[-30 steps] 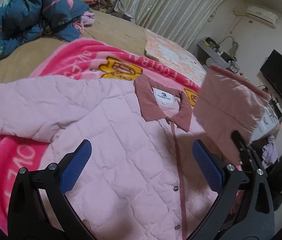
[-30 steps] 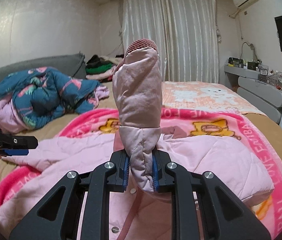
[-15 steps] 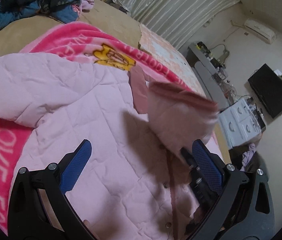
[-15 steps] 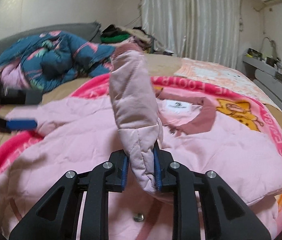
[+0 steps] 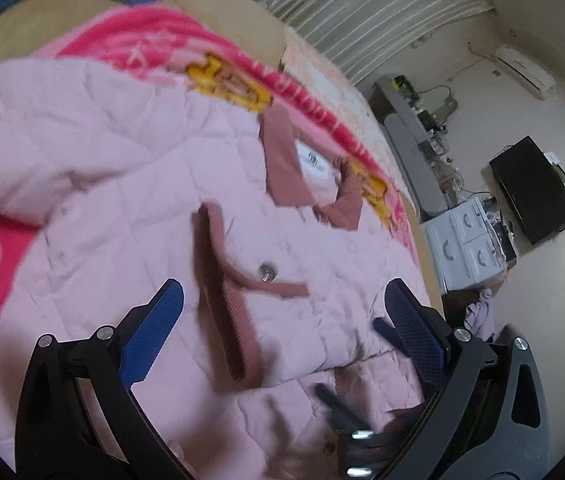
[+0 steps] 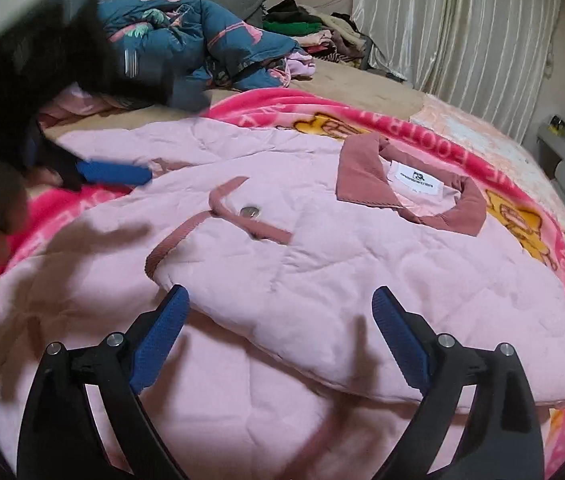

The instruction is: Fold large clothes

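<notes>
A large pink quilted jacket [image 6: 322, 264] with a dusty-rose collar [image 6: 362, 176] lies face up on a pink blanket [image 6: 294, 108] on the bed. Its right sleeve [image 6: 242, 240] now lies folded across the chest, cuff [image 5: 222, 304] toward the middle. The jacket also shows in the left wrist view [image 5: 102, 168], its other sleeve spread out to the left. My right gripper [image 6: 278, 336] is open and empty just above the folded sleeve. My left gripper [image 5: 282, 332] is open and empty over the jacket front; it also shows, blurred, in the right wrist view [image 6: 110, 172].
A crumpled blue floral quilt [image 6: 202, 44] and a pile of clothes [image 6: 314, 28] lie at the head of the bed. Curtains [image 6: 454, 32] hang behind. To the right of the bed stand a white drawer unit [image 5: 470, 240], a dark TV [image 5: 530, 188] and a grey shelf [image 5: 410, 144].
My right gripper has carried the sleeve down across the jacket's chest, opened and let it go. The sleeve now lies flat. My left gripper has moved leftward and is blurred.
</notes>
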The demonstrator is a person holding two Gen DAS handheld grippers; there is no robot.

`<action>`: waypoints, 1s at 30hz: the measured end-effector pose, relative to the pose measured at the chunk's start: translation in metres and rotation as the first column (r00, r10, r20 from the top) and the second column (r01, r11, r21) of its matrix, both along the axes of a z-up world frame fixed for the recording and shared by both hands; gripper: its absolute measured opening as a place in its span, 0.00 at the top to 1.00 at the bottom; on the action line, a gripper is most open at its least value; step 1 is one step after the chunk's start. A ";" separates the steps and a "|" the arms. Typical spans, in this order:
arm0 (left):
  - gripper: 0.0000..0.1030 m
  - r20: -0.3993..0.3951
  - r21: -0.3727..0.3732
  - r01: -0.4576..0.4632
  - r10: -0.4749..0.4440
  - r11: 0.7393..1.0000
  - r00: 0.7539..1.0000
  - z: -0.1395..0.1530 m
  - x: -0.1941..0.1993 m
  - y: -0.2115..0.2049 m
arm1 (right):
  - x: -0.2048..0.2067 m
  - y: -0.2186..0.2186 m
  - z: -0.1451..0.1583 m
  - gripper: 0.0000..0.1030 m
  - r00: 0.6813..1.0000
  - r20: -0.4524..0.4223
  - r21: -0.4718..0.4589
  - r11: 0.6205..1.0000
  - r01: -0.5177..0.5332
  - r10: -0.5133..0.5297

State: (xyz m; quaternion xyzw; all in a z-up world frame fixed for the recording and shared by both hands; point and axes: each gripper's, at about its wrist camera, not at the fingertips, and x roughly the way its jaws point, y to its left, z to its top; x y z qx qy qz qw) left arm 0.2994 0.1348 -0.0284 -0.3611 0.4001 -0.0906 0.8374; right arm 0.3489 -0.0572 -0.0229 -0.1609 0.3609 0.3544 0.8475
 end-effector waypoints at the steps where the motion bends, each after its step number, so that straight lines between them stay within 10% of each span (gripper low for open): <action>1: 0.08 -0.022 -0.015 0.014 -0.014 1.000 1.000 -0.006 0.003 -0.002 | 0.005 -0.011 0.007 0.09 1.000 -0.002 0.024 0.999 0.026 -0.026; 12: 0.10 -0.099 -0.040 0.047 -0.051 0.998 0.994 -0.047 0.010 -0.031 | 0.062 -0.121 0.034 0.09 0.902 0.014 0.117 0.897 0.426 -0.431; 20: 0.90 -0.060 0.097 0.058 -0.052 0.994 0.997 -0.046 0.015 -0.043 | 0.077 -0.188 0.043 0.10 0.810 0.034 0.158 0.804 0.574 -0.585; 30: 0.94 0.204 0.324 -0.006 -0.063 0.946 0.977 0.040 0.006 -0.031 | 0.082 -0.246 0.045 0.12 0.719 -0.052 0.235 0.692 0.683 -0.693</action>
